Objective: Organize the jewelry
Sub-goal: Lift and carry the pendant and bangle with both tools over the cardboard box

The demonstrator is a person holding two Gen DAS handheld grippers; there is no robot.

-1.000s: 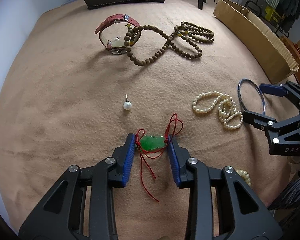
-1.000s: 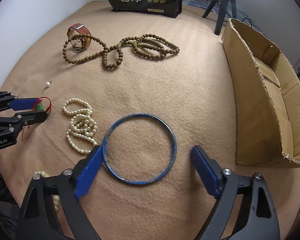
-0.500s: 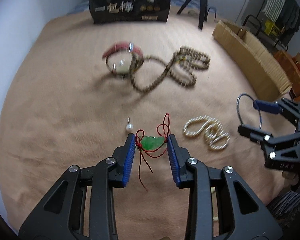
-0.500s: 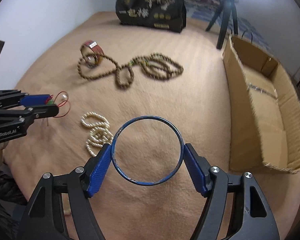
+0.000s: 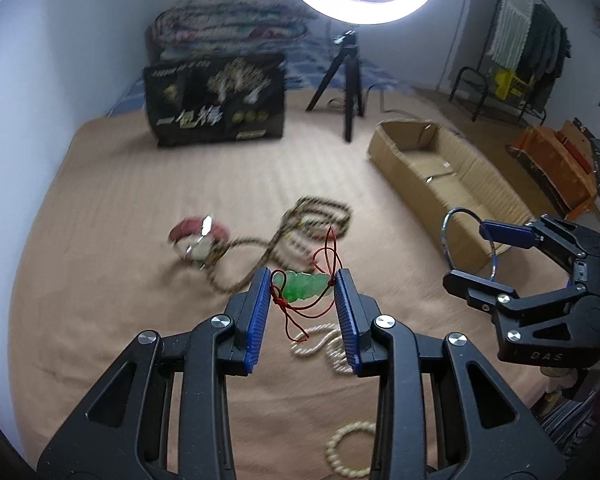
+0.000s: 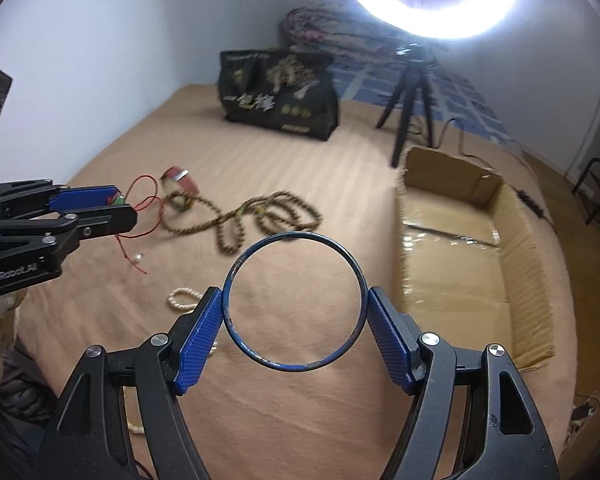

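My left gripper [image 5: 303, 292] is shut on a green jade pendant [image 5: 306, 286] with a red cord [image 5: 327, 254], held in the air above the tan blanket [image 5: 120, 220]. It also shows in the right wrist view [image 6: 100, 204]. My right gripper [image 6: 294, 320] is shut on a blue bangle [image 6: 356, 276], lifted off the blanket; it shows in the left wrist view [image 5: 466, 252] too. An open cardboard box [image 6: 512, 240] stands to the right.
On the blanket lie a brown bead necklace [image 5: 320, 210], a red-strapped watch [image 5: 198, 234], a pearl necklace [image 5: 332, 348], a pearl stud [image 6: 138, 258] and a cream bead bracelet [image 5: 348, 450]. A black bag [image 5: 216, 100] and a tripod [image 5: 350, 80] stand at the back.
Both grippers have risen off the blanket and tilted up, the left with the pendant, the right with the bangle, which it closed on about a second ago.
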